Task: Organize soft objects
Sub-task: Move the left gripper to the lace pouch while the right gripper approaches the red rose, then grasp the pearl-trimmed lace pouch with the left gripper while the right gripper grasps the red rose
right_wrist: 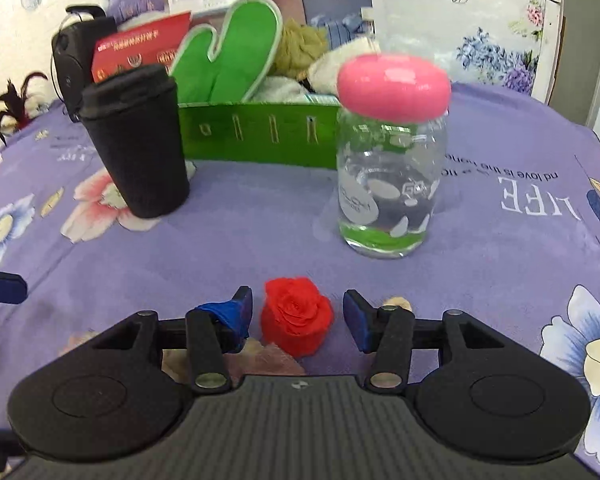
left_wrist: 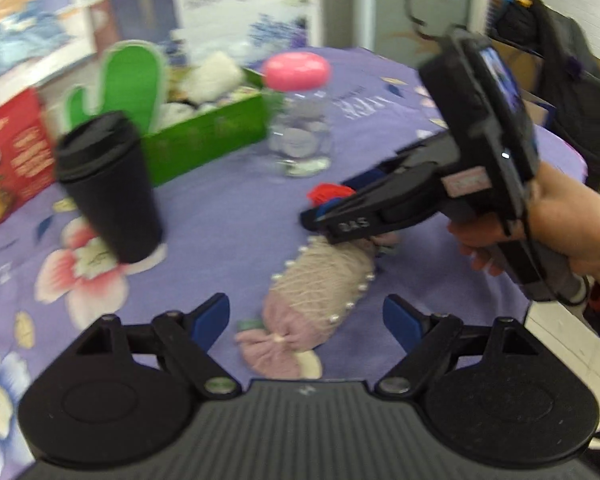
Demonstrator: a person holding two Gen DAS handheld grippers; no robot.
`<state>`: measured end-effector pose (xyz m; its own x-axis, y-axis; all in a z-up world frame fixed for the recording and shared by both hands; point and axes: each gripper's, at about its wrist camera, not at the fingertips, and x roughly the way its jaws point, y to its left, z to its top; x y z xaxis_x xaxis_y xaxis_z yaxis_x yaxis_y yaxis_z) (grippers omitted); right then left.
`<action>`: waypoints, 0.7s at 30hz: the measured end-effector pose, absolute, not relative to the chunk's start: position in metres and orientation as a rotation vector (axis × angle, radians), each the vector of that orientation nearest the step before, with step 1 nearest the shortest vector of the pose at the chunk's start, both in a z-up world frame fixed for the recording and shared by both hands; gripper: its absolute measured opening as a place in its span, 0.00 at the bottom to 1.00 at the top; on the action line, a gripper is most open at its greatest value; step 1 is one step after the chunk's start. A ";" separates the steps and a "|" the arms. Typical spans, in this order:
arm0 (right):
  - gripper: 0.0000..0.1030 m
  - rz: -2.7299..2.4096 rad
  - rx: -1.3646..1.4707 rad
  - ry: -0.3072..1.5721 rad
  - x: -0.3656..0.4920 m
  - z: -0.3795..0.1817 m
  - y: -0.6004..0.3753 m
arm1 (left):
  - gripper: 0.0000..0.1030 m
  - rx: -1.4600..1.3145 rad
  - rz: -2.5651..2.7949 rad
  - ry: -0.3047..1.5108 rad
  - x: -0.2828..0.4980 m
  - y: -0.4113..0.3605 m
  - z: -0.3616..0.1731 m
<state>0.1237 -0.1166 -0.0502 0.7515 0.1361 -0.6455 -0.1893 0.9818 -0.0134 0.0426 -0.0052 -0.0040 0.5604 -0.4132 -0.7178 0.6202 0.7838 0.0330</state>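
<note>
A red fabric rose (right_wrist: 296,320) lies on the purple flowered tablecloth (right_wrist: 500,280). My right gripper (right_wrist: 298,304) straddles it, open, with a thin gap between each blue pad and the rose. In the left wrist view the same gripper (left_wrist: 320,216) reaches in from the right, held by a hand (left_wrist: 572,224), above the rose (left_wrist: 328,192). A pink candy-shaped cushion (left_wrist: 320,292) wrapped in a cream net with pearls lies just in front of the left gripper (left_wrist: 306,312). That gripper is wide open, one finger on either side of the cushion's near end, touching nothing.
A green box (right_wrist: 260,136) at the back holds a green cactus plush (right_wrist: 236,52) and white and olive soft items. A black lidded cup (right_wrist: 140,148) stands left, a clear jar with a pink lid (right_wrist: 388,176) right. A red carton (left_wrist: 12,152) is far left.
</note>
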 end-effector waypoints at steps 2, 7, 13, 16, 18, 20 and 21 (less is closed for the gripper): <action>0.35 0.175 -0.088 0.690 0.122 -0.052 -0.124 | 0.83 0.301 -0.663 0.770 0.053 -0.011 -0.011; 0.36 0.116 -0.087 0.685 0.119 -0.051 -0.150 | 0.83 0.330 -0.671 0.842 0.086 -0.023 -0.029; 0.38 0.140 -0.068 0.648 0.118 -0.058 -0.155 | 0.83 0.333 -0.705 0.884 0.105 -0.033 -0.038; 0.40 0.138 -0.046 0.629 0.119 -0.061 -0.155 | 0.85 0.376 -0.708 0.874 0.101 -0.037 -0.041; 0.41 0.136 -0.036 0.627 0.120 -0.061 -0.156 | 0.86 0.397 -0.711 0.865 0.099 -0.039 -0.043; 0.43 0.134 -0.024 0.629 0.122 -0.060 -0.156 | 0.87 0.392 -0.703 0.878 0.102 -0.040 -0.044; 0.44 0.131 -0.024 0.630 0.123 -0.060 -0.156 | 0.88 0.388 -0.702 0.883 0.103 -0.039 -0.044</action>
